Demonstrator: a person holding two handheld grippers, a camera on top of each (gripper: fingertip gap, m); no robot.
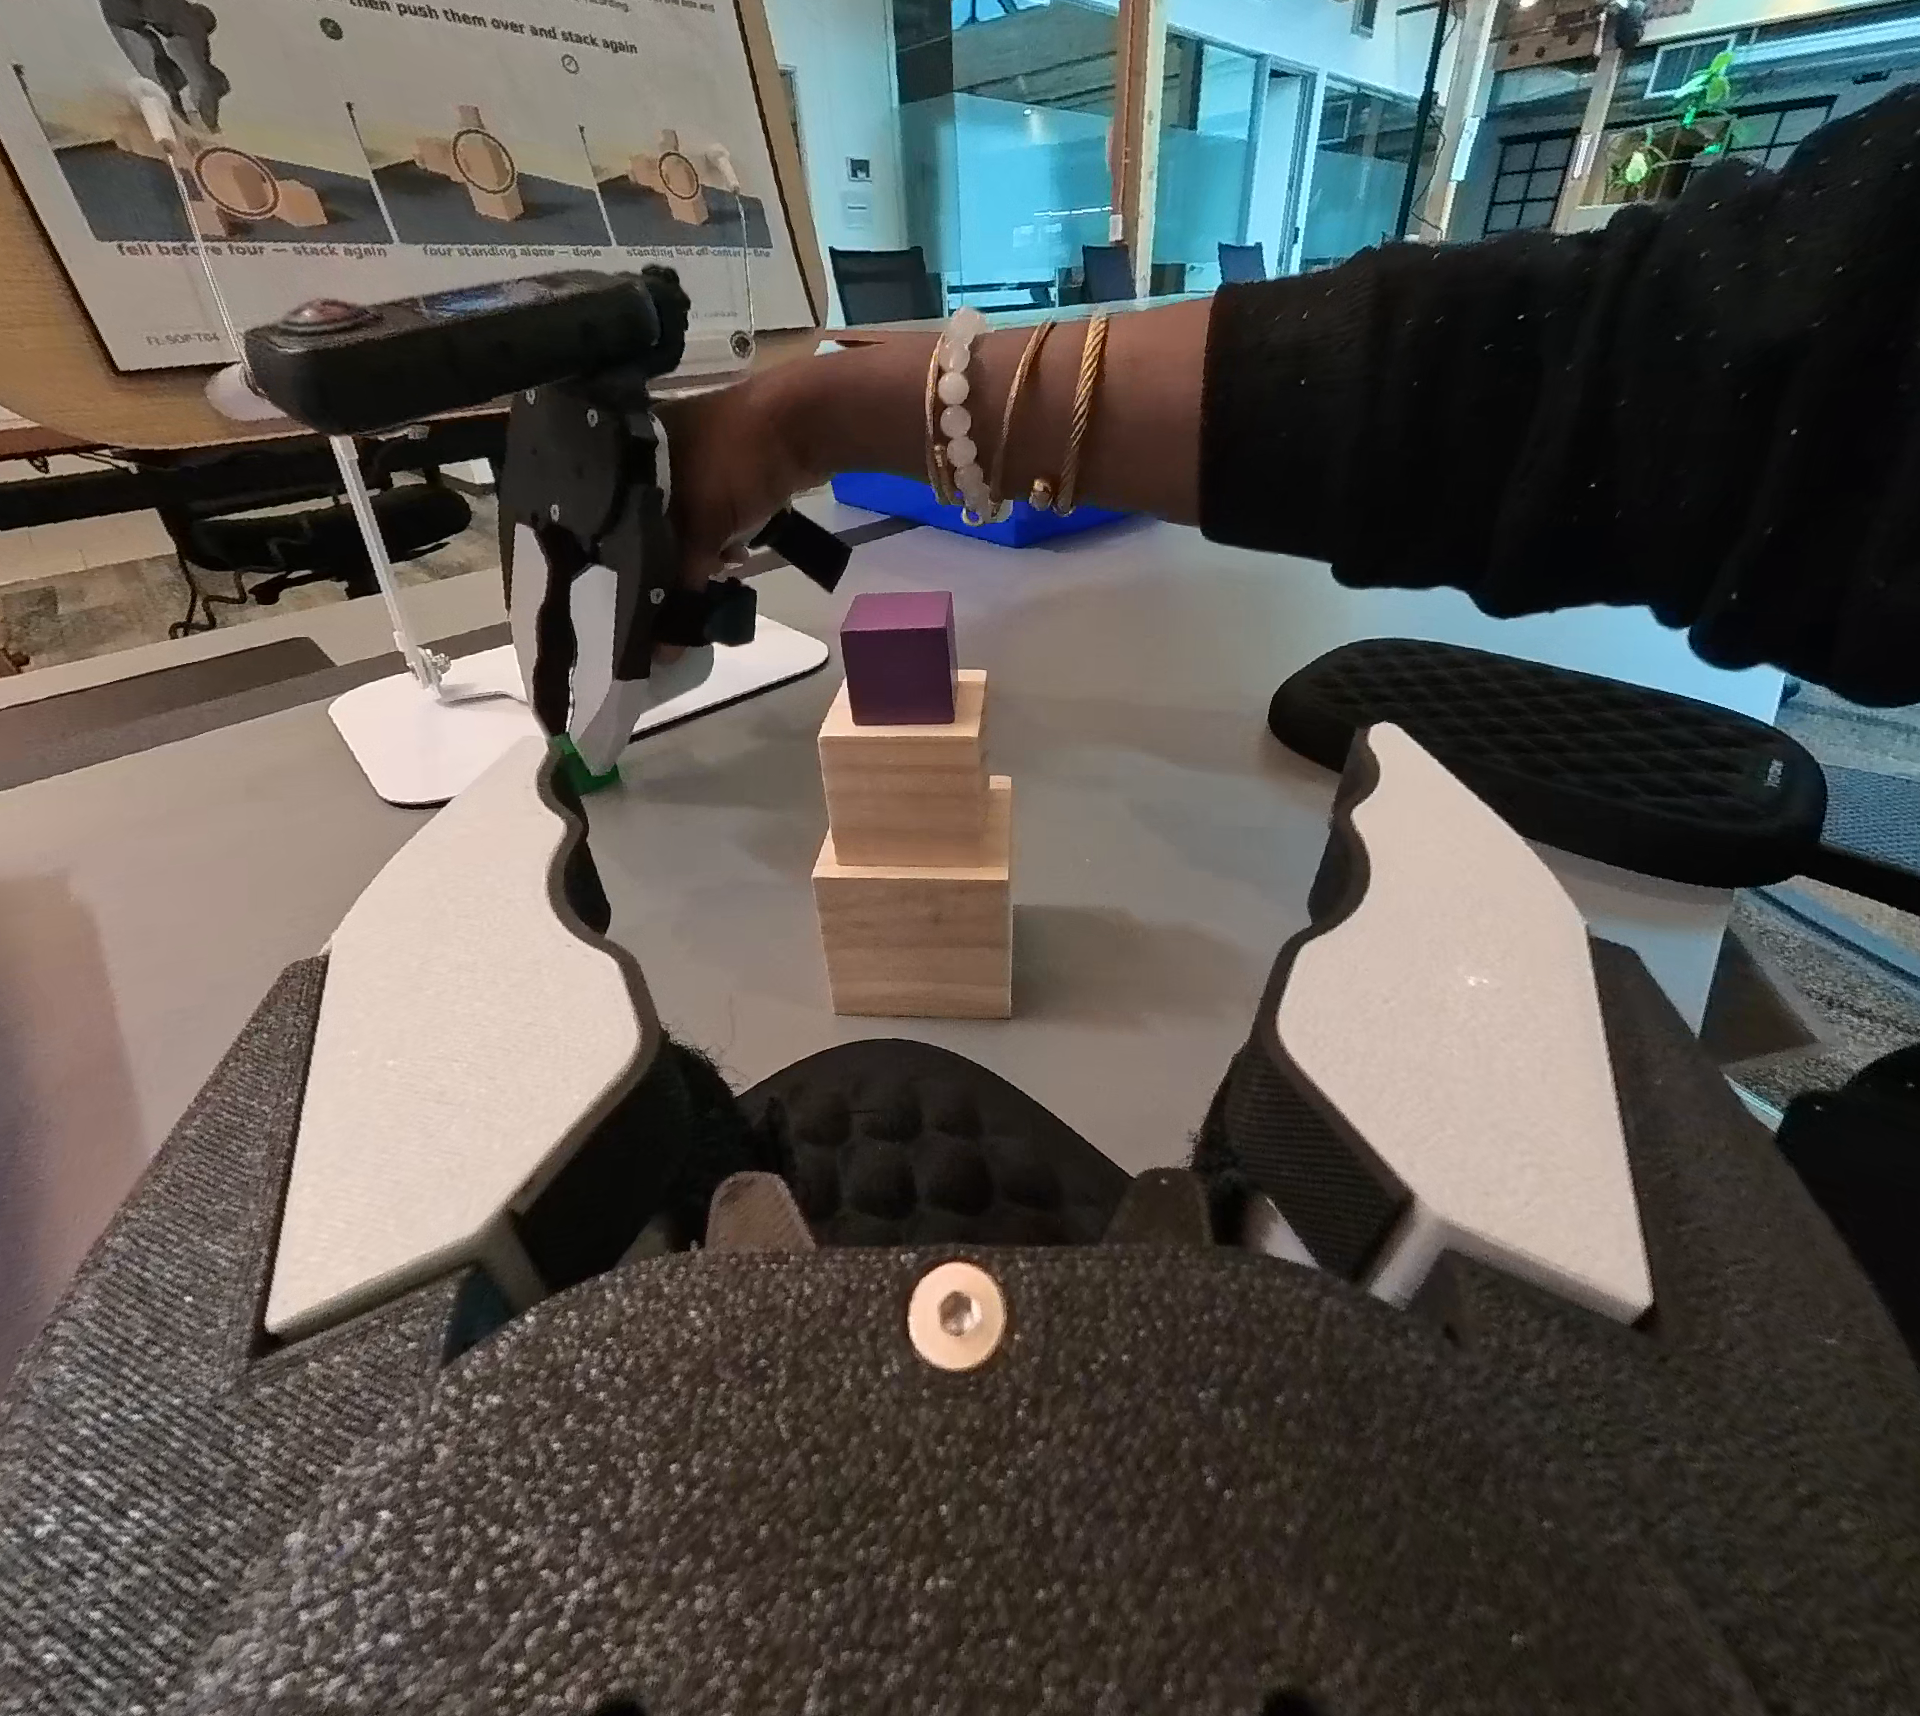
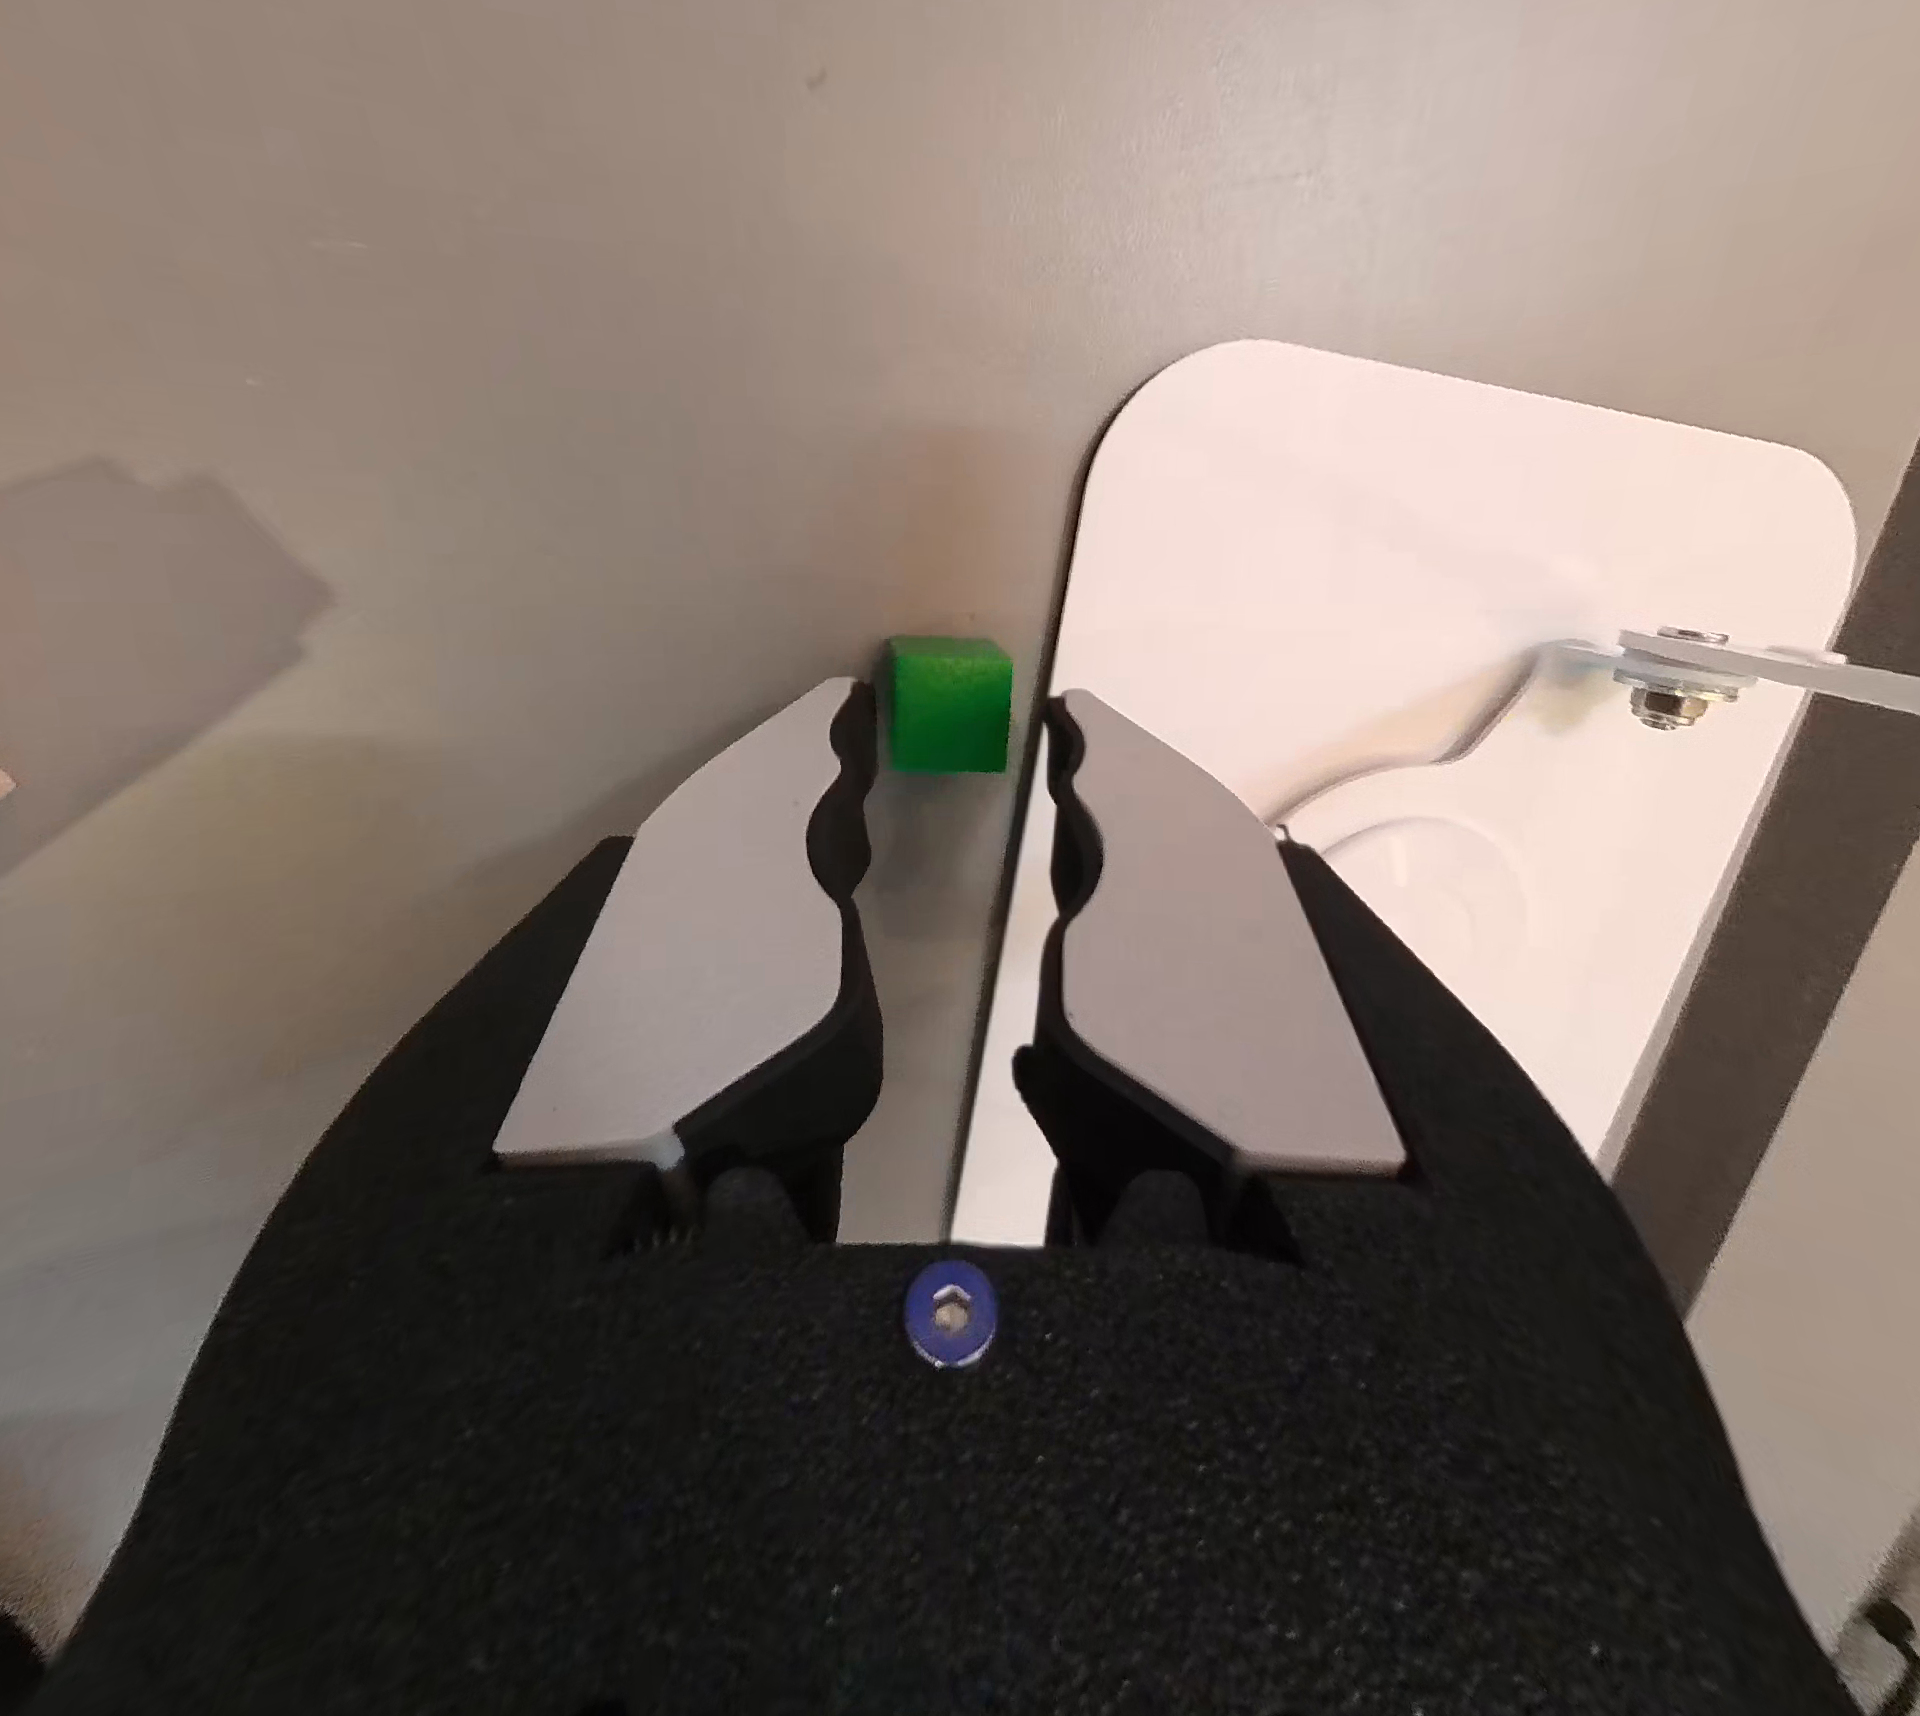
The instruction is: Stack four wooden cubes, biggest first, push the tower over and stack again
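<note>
Left gripper (image 1: 961, 819) spread wide before stacked wooden blocks (image 1: 912, 845); right gripper (image 2: 948, 710) narrowed around, not pressing, small glossy green cube (image 2: 948, 702)

A green cube (image 2: 949, 708) sits on a grey table (image 2: 520, 212); a purple cube (image 1: 897, 657) tops pale wooden blocks (image 1: 910, 845) mid-frame; blue tray (image 1: 935, 513) behind.

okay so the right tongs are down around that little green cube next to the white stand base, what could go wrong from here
The green cube sits off-centre between the right tongs, near the left pad with a gap at the right, so closing may twist or nudge it.

The right finger hangs over the white stand base and could catch its edge.

The purple cube tops an uneven wooden stack; the forearm above could topple it.
</note>
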